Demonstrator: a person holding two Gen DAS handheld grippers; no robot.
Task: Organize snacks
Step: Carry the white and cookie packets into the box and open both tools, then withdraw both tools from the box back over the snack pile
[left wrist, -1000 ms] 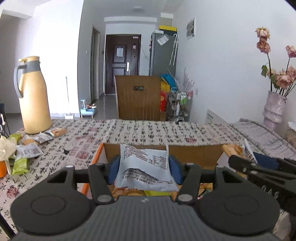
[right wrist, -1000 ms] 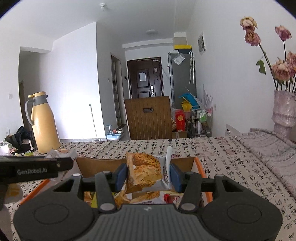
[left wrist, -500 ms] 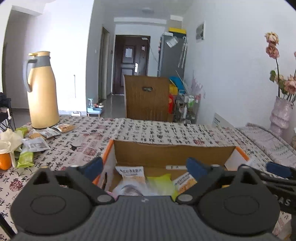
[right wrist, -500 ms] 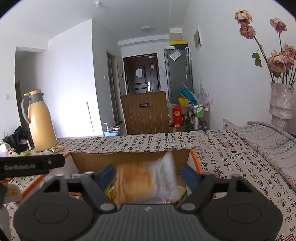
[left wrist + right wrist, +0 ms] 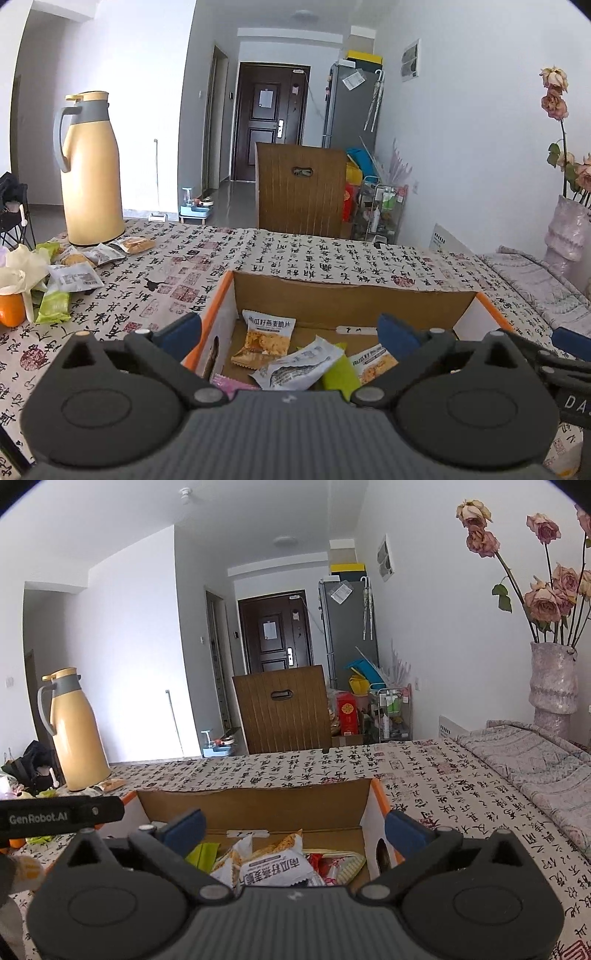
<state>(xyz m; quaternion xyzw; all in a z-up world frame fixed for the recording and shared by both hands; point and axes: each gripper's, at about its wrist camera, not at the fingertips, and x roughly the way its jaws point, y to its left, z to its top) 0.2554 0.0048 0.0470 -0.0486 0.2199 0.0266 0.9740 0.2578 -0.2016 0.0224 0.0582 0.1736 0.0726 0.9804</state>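
Note:
An open cardboard box point(image 5: 351, 291) with orange edges sits on the calligraphy-print tablecloth and holds several snack packets. In the left wrist view my left gripper point(image 5: 288, 328) stands wide open above the box's near left part. Below it lie a white fish-print packet point(image 5: 301, 367), an oat-crisp packet point(image 5: 266, 338) and a green one point(image 5: 340, 373). Nothing is between its fingers. In the right wrist view my right gripper point(image 5: 295, 827) hangs over the same box point(image 5: 255, 805), its jaws opening. A white bread packet point(image 5: 275, 869) lies loose below, not between the pads.
Several loose snack packets point(image 5: 75, 277) lie at the table's left by a yellow thermos jug point(image 5: 90, 173) and an orange point(image 5: 11, 310). A wooden chair back point(image 5: 301, 190) stands beyond the far edge. A vase of dried roses point(image 5: 552, 686) and folded cloth point(image 5: 535, 760) are on the right.
Both grippers opened. The white packet dropped from the left one and the bread packet from the right one; both now lie in the box.

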